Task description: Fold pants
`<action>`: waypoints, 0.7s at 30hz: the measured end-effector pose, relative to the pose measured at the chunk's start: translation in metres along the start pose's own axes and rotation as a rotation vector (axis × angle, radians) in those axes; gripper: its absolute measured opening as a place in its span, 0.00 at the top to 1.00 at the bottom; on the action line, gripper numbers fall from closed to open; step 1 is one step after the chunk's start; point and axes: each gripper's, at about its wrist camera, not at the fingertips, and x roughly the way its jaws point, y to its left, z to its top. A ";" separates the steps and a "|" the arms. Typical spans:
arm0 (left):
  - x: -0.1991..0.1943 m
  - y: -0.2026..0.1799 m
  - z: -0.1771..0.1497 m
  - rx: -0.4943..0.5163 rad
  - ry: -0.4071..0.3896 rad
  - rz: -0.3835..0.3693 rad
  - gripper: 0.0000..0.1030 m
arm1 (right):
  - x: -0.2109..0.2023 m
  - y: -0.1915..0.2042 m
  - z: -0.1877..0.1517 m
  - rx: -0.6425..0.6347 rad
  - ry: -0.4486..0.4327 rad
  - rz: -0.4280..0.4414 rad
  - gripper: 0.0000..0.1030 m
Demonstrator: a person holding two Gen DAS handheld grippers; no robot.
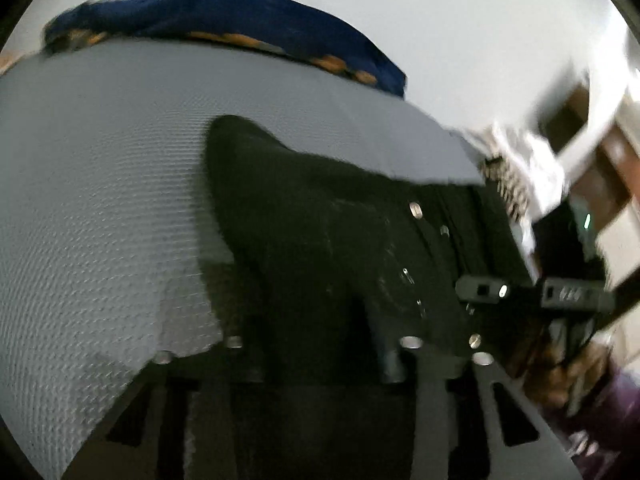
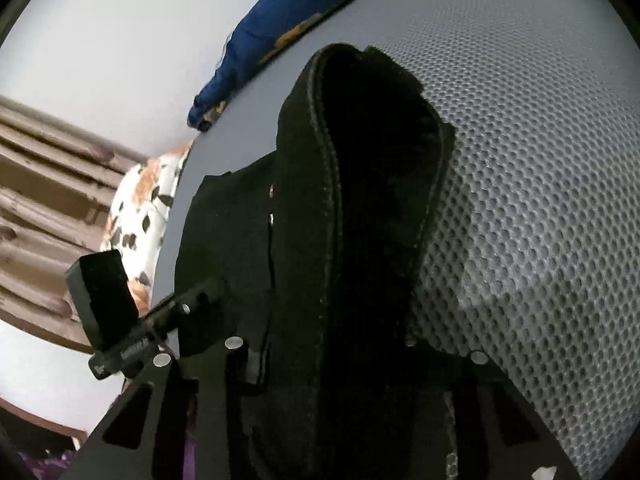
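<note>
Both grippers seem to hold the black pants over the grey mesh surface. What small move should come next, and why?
Probably lower both together: the black pants drape over the left gripper and right gripper, bunched, not yet flat on the grey mesh surface.

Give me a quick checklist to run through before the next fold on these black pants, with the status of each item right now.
1. Left gripper has cloth: ok, black pants drape over it.
2. Right gripper has cloth: ok, pants bunched there.
3. Jaws closed: cannot tell, fabric hides the fingers.
4. Pants over the grey mesh surface: ok.
5. Blue patterned cloth apart from the pants: ok.
6. Legs aligned: cannot tell.
</note>
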 end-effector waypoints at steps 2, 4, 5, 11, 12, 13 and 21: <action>-0.004 -0.006 -0.002 0.034 -0.004 0.041 0.69 | -0.004 0.006 -0.001 -0.033 -0.008 -0.023 0.68; -0.007 -0.017 -0.005 0.085 -0.017 0.108 0.70 | -0.002 0.015 -0.004 -0.048 -0.014 -0.035 0.69; -0.011 -0.022 -0.007 0.100 -0.026 0.136 0.70 | -0.002 0.017 -0.006 -0.049 -0.017 -0.040 0.69; -0.014 -0.034 -0.011 0.161 -0.045 0.208 0.71 | -0.004 0.020 -0.012 -0.045 -0.033 -0.037 0.70; -0.014 -0.035 -0.011 0.171 -0.047 0.215 0.71 | -0.007 0.018 -0.013 -0.046 -0.035 -0.039 0.70; -0.013 -0.037 -0.010 0.177 -0.051 0.221 0.71 | -0.007 0.018 -0.014 -0.048 -0.038 -0.041 0.70; -0.018 -0.038 -0.015 0.214 -0.071 0.253 0.71 | -0.005 0.024 -0.016 -0.096 -0.059 -0.059 0.70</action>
